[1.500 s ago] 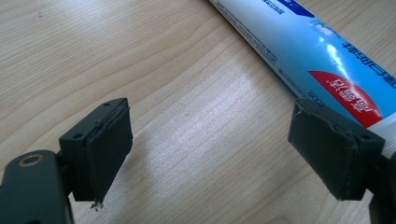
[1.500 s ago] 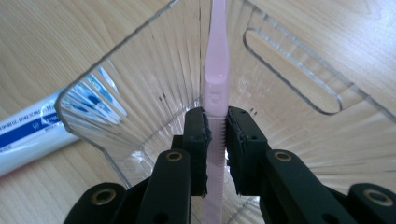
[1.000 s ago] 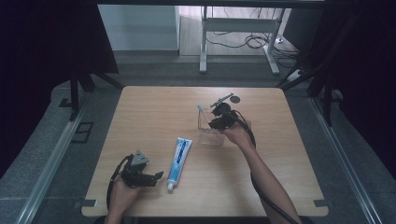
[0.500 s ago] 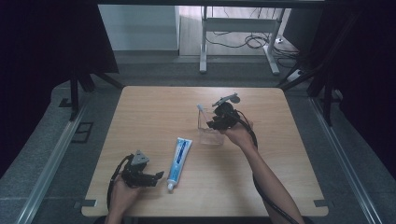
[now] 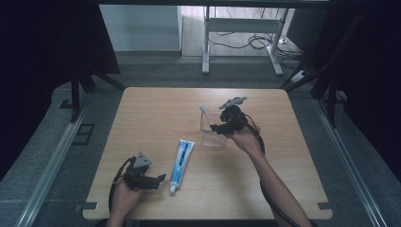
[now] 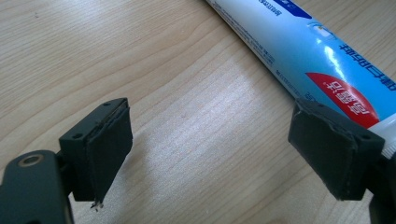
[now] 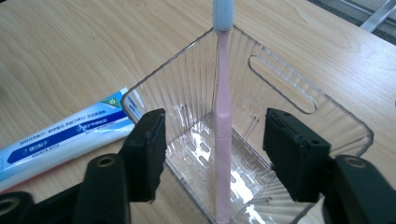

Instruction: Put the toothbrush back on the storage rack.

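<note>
A clear plastic bin [image 5: 211, 132] [image 7: 299, 93] stands at the table's middle. A pink toothbrush [image 7: 222, 126] [image 5: 203, 111] leans inside it, bristle head up against the far rim. My right gripper [image 5: 218, 127] [image 7: 215, 154] hovers just over the bin's near edge; its jaws have just been opening and now stand apart on either side of the handle without touching it. A blue and white toothpaste tube [image 5: 182, 158] [image 6: 322, 60] lies flat, left of the bin. My left gripper [image 5: 158, 180] [image 6: 210, 158] rests open near the front edge, by the tube's cap end, nothing between its pads.
The wooden table [image 5: 156, 113] has bare room at the back and right. Dark curtains flank both sides, metal rails run along the floor, and a white stand with cables [image 5: 246, 42] sits beyond the far edge.
The right gripper has let go of the toothbrush, spread its jaws and drawn back and up a little from the bin. The left gripper has stayed put.
</note>
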The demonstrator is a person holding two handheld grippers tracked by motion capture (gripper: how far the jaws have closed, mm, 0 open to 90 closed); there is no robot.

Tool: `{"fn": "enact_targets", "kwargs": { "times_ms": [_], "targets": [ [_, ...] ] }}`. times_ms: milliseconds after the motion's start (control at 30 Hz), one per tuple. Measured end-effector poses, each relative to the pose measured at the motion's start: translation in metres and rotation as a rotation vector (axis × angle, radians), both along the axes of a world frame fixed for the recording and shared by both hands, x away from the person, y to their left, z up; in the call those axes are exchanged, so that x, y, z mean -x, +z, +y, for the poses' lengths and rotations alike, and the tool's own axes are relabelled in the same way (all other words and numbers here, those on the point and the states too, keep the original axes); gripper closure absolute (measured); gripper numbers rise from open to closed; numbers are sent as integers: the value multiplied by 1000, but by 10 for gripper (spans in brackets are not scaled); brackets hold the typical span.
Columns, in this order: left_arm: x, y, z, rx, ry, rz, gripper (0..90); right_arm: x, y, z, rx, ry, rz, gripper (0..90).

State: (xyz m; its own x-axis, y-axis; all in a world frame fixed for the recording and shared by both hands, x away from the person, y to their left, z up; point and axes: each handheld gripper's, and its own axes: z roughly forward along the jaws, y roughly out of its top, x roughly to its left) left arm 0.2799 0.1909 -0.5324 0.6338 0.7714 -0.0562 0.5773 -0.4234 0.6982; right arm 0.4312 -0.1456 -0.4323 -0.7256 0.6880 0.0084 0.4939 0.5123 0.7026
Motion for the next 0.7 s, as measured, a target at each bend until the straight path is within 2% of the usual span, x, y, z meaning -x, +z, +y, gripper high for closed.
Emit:
{"fn": "enact_targets", "kwargs": {
  "times_ms": [200, 300, 433, 700],
  "targets": [
    [0, 0, 0, -1, 1, -2, 138, 6, -1, -1, 5, -6, 0, 282],
    [0, 0, 0, -1, 1, -2, 138, 10, 0, -3, -9, 3, -3, 245],
    [0, 0, 0, -2, 1, -2, 138, 17, 1, -4, -9, 14, -37, 149],
    [0, 0, 0, -2, 1, -2, 138, 26, 3, -8, 1, 33, -64, 95]
  ]
}}
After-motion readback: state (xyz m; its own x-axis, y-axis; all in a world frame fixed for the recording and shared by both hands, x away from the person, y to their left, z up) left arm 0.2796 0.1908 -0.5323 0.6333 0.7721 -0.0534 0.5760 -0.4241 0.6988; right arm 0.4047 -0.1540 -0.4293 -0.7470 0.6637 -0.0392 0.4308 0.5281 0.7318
